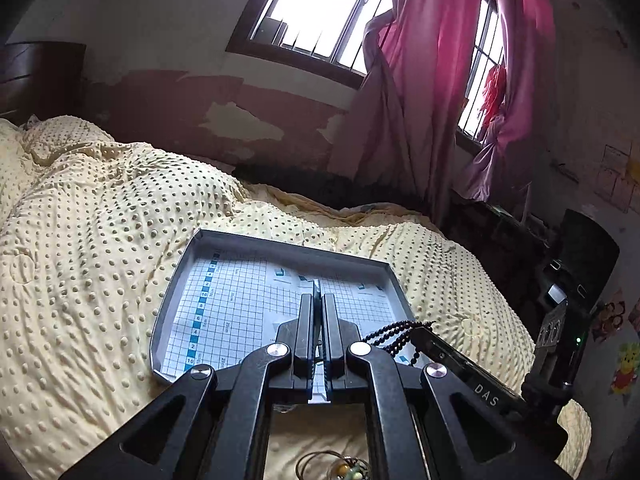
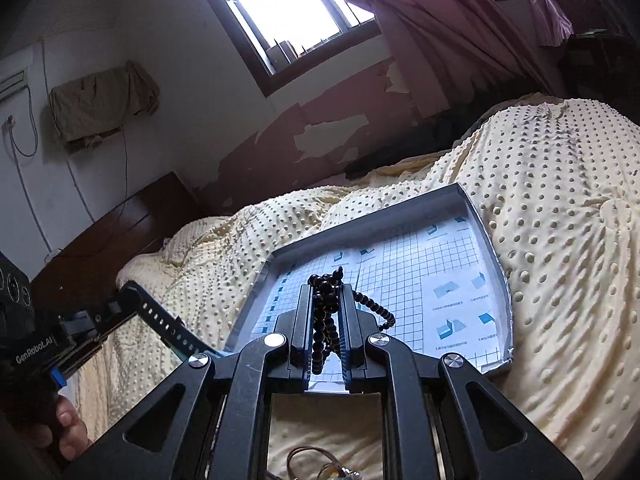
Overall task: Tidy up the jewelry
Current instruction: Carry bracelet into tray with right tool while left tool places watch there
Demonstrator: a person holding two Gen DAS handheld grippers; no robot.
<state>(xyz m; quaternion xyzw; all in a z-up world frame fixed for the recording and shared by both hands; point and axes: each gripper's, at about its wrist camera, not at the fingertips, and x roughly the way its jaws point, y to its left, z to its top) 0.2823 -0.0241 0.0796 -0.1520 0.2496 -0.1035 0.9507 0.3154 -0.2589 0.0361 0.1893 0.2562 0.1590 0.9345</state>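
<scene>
A shallow grey tray (image 1: 280,241) lined with blue-and-white grid paper lies on the bed. My left gripper (image 1: 318,298) hovers over its near half, fingers pressed together with nothing visible between them. A string of black beads (image 2: 326,286) is pinched in my right gripper (image 2: 326,294), which is shut on it above the tray's (image 2: 506,280) near left corner; a loose loop of beads hangs off to the right. In the left wrist view the beads (image 1: 396,330) dangle at the tip of the right gripper's finger (image 1: 440,351), just right of my left gripper.
A yellow dotted blanket (image 1: 100,240) covers the bed under the tray. Another piece of jewelry with wire loops and beads (image 1: 340,470) lies on the blanket below the grippers. A person's hand (image 2: 68,428) holds the left gripper. The wall, window and pink curtain (image 1: 420,80) stand behind.
</scene>
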